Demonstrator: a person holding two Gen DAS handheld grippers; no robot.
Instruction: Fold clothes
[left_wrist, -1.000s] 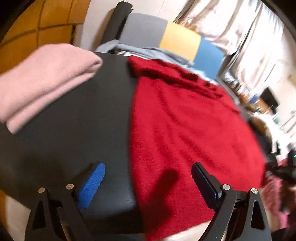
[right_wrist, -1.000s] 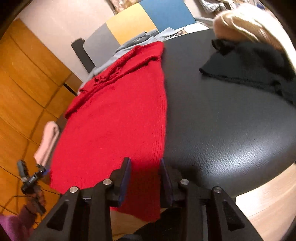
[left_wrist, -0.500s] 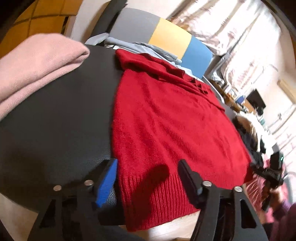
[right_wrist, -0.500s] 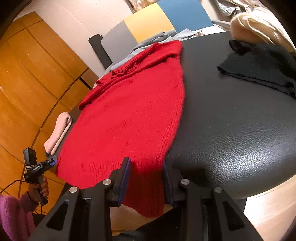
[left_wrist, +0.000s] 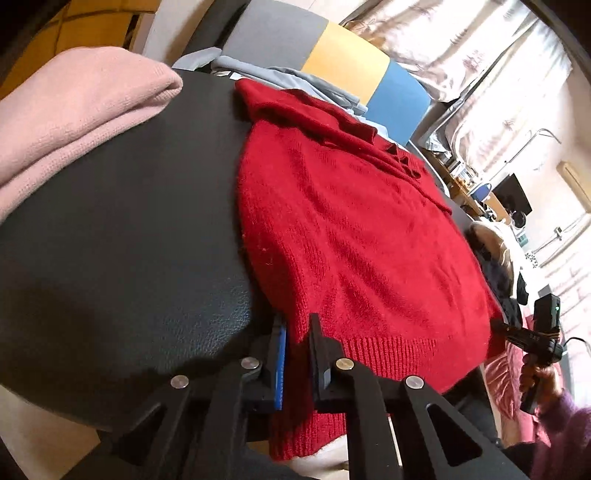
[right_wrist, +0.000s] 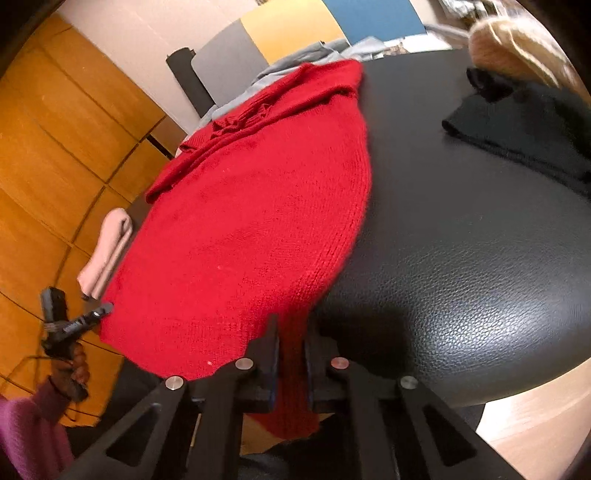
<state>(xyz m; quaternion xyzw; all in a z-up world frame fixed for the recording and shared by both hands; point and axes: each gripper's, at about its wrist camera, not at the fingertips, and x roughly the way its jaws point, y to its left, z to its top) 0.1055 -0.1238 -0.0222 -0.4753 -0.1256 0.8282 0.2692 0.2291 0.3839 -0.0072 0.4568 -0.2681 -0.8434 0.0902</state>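
Red sweater: knit wool-like, ribbed hem band; spread flat on desk, hem hangs over near edge; collar end bunched at far side.
Left claw: clenched on hem corner of red sweater, fabric pinched betw. fingers; blue pad on one finger; black plastic frame w/ silver screw heads.
Right claw: clenched on opposite hem corner, knit strip runs down betw. fingers, dangles below desk edge.
Desk: black, pebbled leather-look top, rounded padded edge, slight sheen.
Pink garment: soft fine knit, folded in thick stack; on desk, left of red sweater, apart from it.
Black garment: dark knit, flattish heap on desk's far right, well apart from red sweater.
Cream bundle: fuzzy, pale; touching black garment at far edge.
Grey cloth: thin, crumpled; just beyond red collar.
Chair: back panels grey, yellow, blue; behind desk.
Wall panels: orange wood, grain visible, seams curved by lens.
Curtains: pale, patterned, folds hanging.
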